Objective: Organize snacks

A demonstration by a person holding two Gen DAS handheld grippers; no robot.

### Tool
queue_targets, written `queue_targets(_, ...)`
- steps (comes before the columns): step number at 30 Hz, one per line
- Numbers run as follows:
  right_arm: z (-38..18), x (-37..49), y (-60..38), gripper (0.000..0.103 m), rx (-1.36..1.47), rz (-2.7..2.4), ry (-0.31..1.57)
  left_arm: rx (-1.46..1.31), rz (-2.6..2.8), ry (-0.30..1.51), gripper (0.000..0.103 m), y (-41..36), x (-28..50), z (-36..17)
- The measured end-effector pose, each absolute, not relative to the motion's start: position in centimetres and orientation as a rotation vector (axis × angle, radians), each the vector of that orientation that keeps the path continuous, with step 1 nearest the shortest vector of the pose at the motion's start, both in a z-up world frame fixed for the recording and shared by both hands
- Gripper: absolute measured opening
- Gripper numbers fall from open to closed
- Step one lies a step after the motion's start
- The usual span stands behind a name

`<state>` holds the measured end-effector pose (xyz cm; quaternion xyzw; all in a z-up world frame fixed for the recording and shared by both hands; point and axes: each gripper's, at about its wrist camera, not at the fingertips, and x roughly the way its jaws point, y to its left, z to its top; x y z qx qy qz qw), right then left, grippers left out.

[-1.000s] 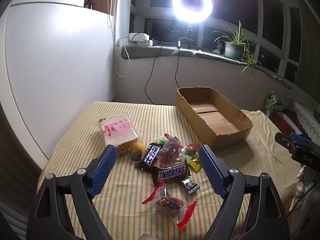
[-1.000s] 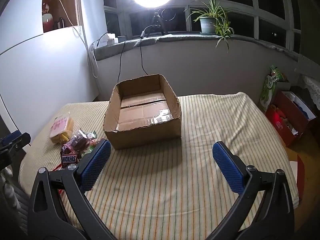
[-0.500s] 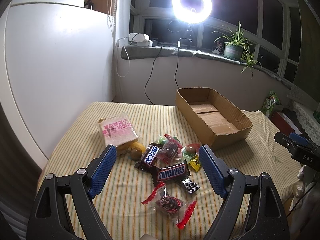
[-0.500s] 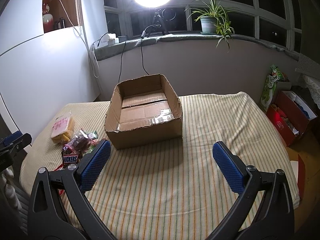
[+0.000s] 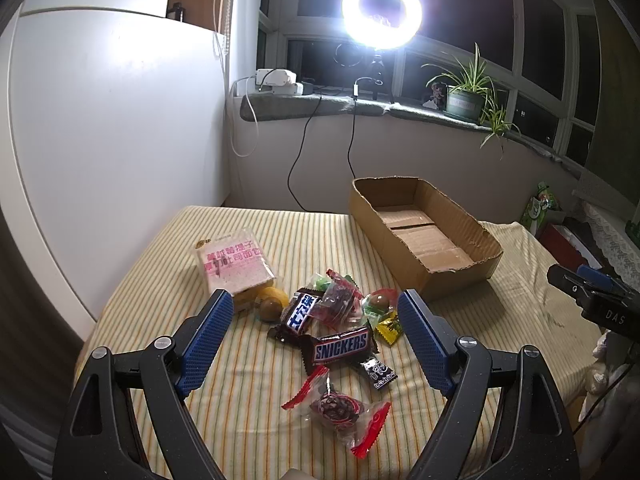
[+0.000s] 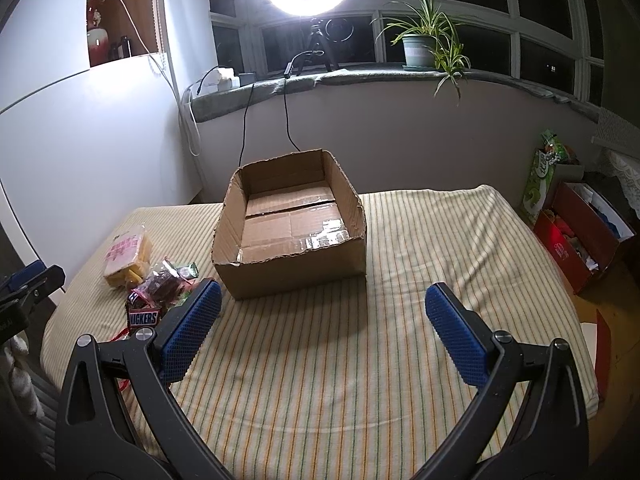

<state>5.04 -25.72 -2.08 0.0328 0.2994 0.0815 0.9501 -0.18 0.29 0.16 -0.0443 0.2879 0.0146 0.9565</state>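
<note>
Left wrist view: left gripper (image 5: pixel 312 334) gapes wide and empty over the SNICKERS bar (image 5: pixel 341 347), which lies crosswise left of the empty cardboard box (image 5: pixel 460 276); right gripper (image 6: pixel 320 326), equally wide and empty, faces that box.

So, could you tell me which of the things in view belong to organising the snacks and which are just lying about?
Part of the job:
- cardboard box, with no snacks in it
- Snickers bar
- pink bread packet
- red-ended candy packet
- left gripper and right gripper, both open

Just lying about:
- ring light
- potted plant
- red box beside the table
</note>
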Motion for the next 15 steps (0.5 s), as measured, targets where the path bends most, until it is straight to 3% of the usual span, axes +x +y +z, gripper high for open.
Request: queue_targets(15,-1.96,5.08,-25.42,0.103,0.068,0.17,0.609,-0.089,0.028,0.583,0.085,0.25,-0.17,0.11)
